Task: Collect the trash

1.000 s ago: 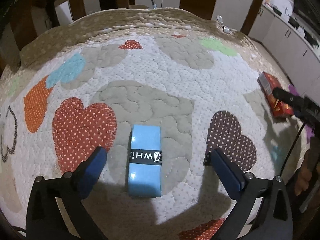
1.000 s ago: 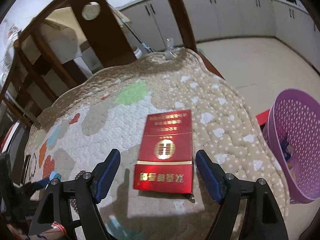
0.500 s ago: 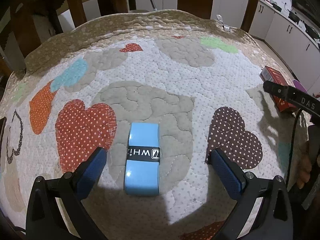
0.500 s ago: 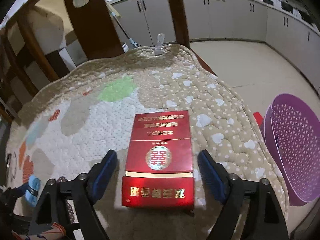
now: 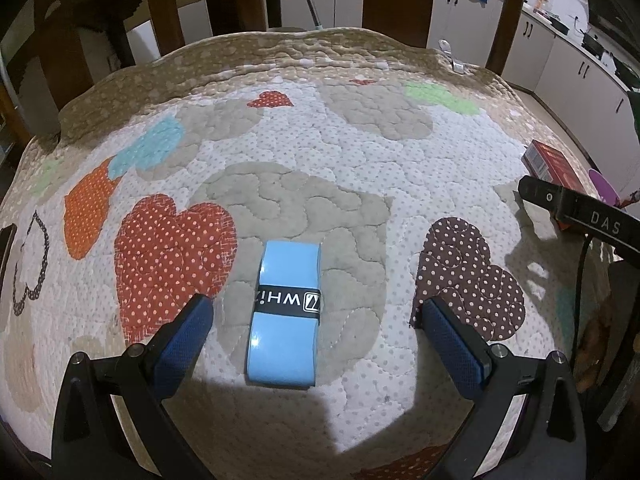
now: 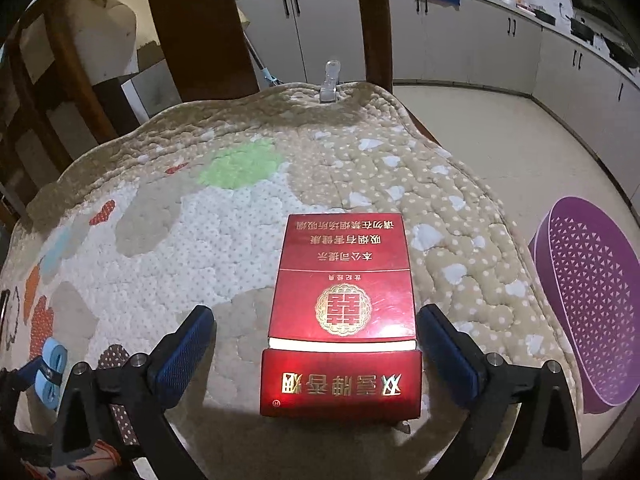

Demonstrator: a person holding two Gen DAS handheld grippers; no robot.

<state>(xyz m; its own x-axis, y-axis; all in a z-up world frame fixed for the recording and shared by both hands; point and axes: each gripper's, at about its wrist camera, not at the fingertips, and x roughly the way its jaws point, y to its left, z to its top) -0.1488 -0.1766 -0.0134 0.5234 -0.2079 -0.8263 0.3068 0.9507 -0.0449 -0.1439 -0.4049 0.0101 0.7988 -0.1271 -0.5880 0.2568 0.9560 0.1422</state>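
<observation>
A light blue wrapped roll with a black band (image 5: 285,312) lies on the quilted heart-pattern table cover (image 5: 320,152). My left gripper (image 5: 316,324) is open, its blue pads on either side of the roll without touching it. A red cigarette box (image 6: 342,312) lies near the table's right edge; it also shows at the far right of the left wrist view (image 5: 554,166). My right gripper (image 6: 316,332) is open, with the box between its pads, and its black body shows in the left wrist view. The blue roll shows small in the right wrist view (image 6: 50,372).
A purple perforated basket (image 6: 592,304) stands on the floor just past the table's right edge. Dark wooden chair backs (image 6: 196,28) stand at the far side. A clear clip (image 6: 330,84) holds the cover at the far edge. Grey cabinets (image 6: 460,36) line the room.
Both grippers have moved slightly forward and lower over their objects. The red box now reaches further in between the right pads. Both stay open.
</observation>
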